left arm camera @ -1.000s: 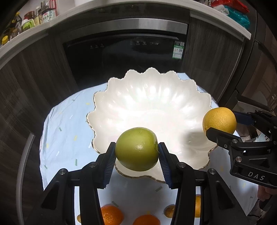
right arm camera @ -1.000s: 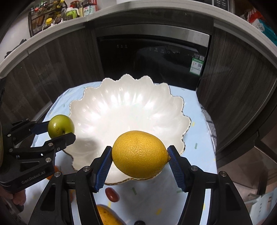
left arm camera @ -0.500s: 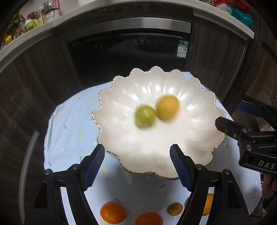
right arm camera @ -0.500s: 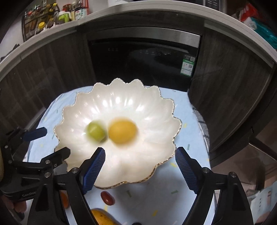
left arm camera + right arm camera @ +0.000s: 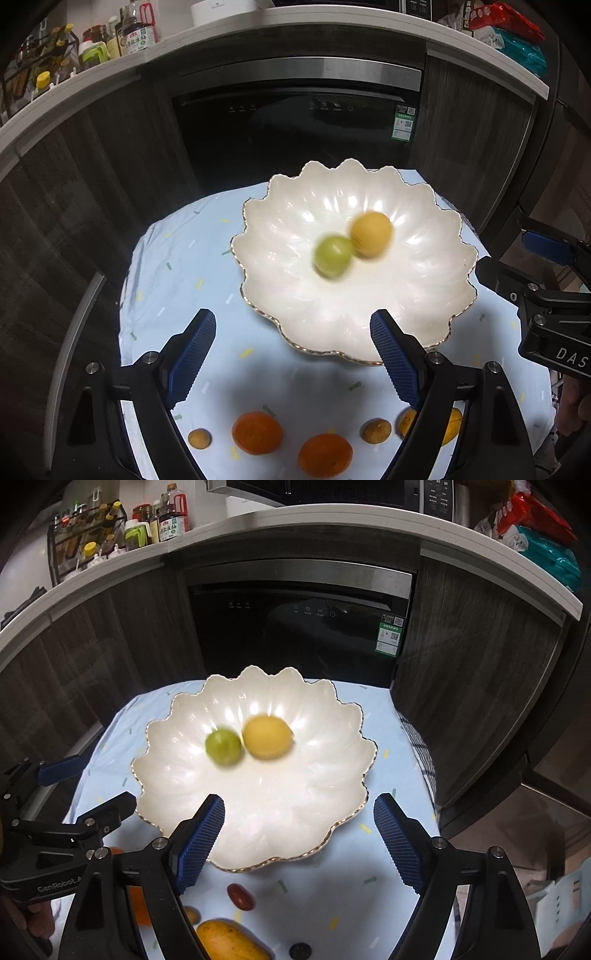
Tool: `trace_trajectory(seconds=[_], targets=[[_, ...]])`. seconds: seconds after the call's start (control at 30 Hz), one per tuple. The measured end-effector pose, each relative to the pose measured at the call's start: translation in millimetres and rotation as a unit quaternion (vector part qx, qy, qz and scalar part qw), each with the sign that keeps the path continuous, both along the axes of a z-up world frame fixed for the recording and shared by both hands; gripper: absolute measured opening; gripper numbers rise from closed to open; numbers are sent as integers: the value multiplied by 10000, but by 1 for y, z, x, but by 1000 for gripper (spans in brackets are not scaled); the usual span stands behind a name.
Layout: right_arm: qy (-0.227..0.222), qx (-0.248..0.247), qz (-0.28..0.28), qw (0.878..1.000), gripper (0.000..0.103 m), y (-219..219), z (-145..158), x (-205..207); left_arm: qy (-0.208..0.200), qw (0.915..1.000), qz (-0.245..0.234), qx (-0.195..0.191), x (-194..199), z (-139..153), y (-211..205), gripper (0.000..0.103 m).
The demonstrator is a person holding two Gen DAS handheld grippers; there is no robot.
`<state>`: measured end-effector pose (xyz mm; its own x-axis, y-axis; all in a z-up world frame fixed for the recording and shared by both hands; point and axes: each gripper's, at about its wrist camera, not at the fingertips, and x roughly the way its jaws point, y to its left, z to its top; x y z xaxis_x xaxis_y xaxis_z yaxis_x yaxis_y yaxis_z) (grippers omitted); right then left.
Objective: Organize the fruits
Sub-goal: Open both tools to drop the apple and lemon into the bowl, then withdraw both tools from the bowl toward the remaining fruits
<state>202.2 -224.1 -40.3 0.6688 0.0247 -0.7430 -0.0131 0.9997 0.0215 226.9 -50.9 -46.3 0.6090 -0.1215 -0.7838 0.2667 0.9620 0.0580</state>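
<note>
One scalloped bowl (image 5: 436,295) holds two fruits: one green fruit (image 5: 333,256) and one yellow lemon (image 5: 370,233). Two oranges (image 5: 256,432) sit on the cloth.

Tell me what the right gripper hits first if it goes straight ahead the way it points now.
Most likely the near rim of the white scalloped bowl, which lies straight ahead of the open right gripper. If it clears the rim, the blurred lemon comes next; depth is unclear.

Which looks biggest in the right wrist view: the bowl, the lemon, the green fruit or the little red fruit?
1. Bowl, biggest by far.
2. Lemon.
3. Green fruit, a bit smaller than the lemon beside it.
4. Red fruit, smallest, even though it lies nearer the camera.
</note>
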Motion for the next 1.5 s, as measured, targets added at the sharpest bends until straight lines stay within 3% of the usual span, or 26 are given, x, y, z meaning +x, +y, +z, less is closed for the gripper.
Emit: trace_trajectory(seconds=[0.6,1.5], targets=[[-85,130,-74,9999,84,-4,10,-26,-220,9997,76,53,-32,16,4,86],[111,59,418,9990,84,25,-19,-72,-117,9993,234,283,-84,-13,22,83]])
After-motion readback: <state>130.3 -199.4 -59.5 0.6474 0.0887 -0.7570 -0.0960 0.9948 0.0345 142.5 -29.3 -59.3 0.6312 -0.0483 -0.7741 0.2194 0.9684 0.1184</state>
